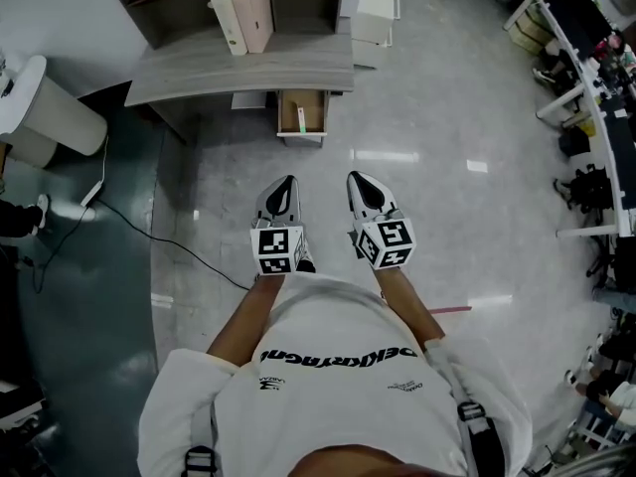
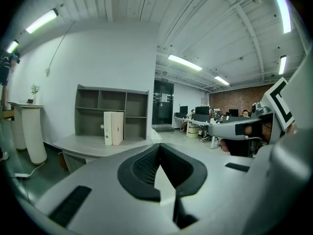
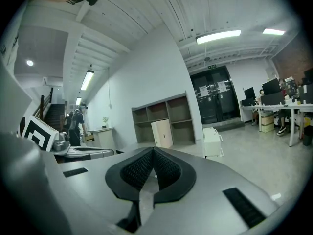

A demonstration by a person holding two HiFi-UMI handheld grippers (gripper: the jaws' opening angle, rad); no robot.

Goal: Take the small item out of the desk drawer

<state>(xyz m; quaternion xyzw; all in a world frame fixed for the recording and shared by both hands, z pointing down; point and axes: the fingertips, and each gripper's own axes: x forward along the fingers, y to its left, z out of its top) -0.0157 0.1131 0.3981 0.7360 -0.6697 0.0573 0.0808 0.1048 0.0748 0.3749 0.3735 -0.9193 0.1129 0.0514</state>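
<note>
In the head view the grey desk (image 1: 238, 68) stands ahead of me across the floor. Under its front edge an open wooden drawer (image 1: 302, 113) holds a small pale item with a green end (image 1: 301, 119). Both grippers are held in front of my chest, well short of the drawer. My left gripper (image 1: 282, 183) is shut with nothing between its pads, as the left gripper view (image 2: 159, 147) also shows. My right gripper (image 1: 362, 181) is likewise shut and empty (image 3: 153, 151). The drawer is hidden in both gripper views.
Two white binders (image 1: 244, 13) stand on the desk under a grey shelf unit (image 2: 112, 112). A white cabinet (image 1: 376, 10) sits to the desk's right, a white pedestal (image 1: 45, 117) to its left. A black cable (image 1: 149, 238) crosses the floor. Office desks with people (image 1: 596, 78) line the right side.
</note>
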